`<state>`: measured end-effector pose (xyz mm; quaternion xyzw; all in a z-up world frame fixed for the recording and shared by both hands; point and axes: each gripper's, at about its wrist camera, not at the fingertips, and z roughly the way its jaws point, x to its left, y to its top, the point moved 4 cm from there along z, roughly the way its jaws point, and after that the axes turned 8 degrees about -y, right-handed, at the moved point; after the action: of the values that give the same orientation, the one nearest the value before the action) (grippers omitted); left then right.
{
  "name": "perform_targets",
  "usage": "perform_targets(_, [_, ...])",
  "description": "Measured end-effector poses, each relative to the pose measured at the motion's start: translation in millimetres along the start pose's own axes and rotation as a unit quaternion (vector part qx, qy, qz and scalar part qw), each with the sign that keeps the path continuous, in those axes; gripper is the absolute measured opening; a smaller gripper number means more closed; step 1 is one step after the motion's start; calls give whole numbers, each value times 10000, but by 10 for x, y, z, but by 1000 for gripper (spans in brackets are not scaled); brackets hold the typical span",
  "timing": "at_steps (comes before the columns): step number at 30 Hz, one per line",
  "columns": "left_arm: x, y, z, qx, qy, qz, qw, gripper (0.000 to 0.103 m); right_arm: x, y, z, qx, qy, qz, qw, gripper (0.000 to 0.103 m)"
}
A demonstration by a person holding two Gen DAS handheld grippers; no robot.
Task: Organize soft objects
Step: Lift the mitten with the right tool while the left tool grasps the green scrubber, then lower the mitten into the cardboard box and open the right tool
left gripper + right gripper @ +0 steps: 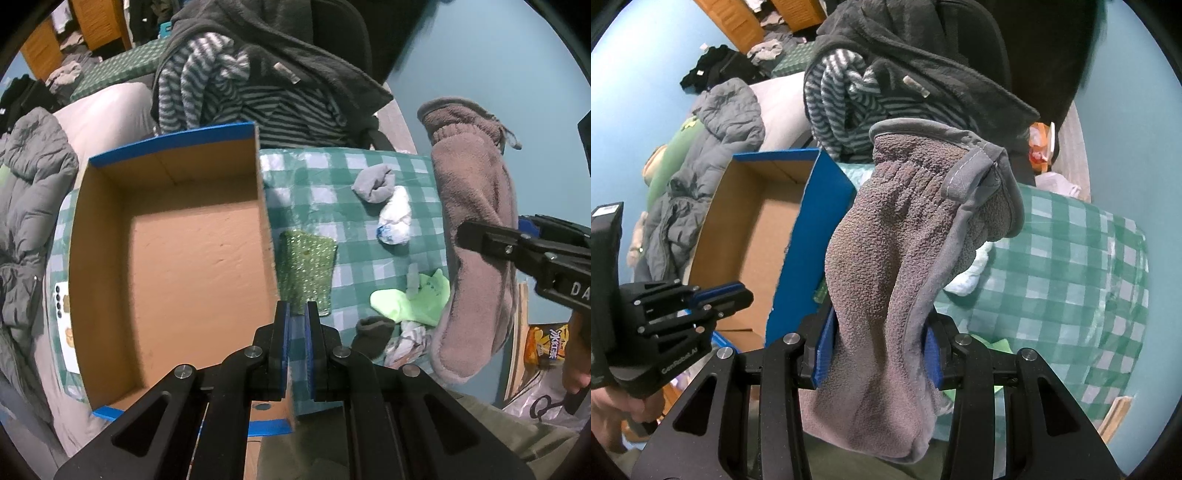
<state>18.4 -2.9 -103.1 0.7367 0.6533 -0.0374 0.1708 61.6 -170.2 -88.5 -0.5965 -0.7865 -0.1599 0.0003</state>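
An open cardboard box point(99, 240) with blue outer walls point(798, 240) stands on a green checked tablecloth point(314, 170). My right gripper point(879, 350) is shut on a grey-brown fleece mitten point(886, 258), which hangs in the air to the right of the box point(476, 229). My left gripper point(297, 310) is shut with nothing in it, hovering over the box's right wall point(748, 293). On the cloth lie a grey rolled sock point(373, 182), a white bundle point(395, 221), a glittery green pad point(306, 269), a light green sock point(410, 302) and a dark grey sock point(371, 330).
Behind the table a chair carries a dark fleece jacket and a striped garment point(258, 92). A grey puffer jacket point(29, 184) lies on the left. A snack bag point(546, 347) and a plastic bag sit low on the right. A person's hand point(576, 362) grips the right tool.
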Motion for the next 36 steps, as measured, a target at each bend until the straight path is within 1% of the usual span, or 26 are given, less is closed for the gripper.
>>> perform_targets(9, [262,-88,-68,-90,72,-396,9991,7,266,113,41,40,128,-273,9995,40])
perform_targets(14, [445,-160,-139,-170,146,-678,9974,7,606,193,141,117,304,-632,9975,40])
perform_targets(22, [790,-376,-263,-259,280,-1128,9929,7,1202,311,301,193,607,-1178,9910,40])
perform_targets(25, [910,-450,-321,-297,340,-1269,9909,7,1411,355,408,256,645,-1356,9883,40])
perform_targets(30, [1112,-545,-390,-328,407,-1460,9879,7,1685,401,602,393,720,-1516,9850,40])
perform_targets(36, [1282,-615,-417,-286,436,-1554,9865,7,1899,421,833,591,709,-1593,9829,40])
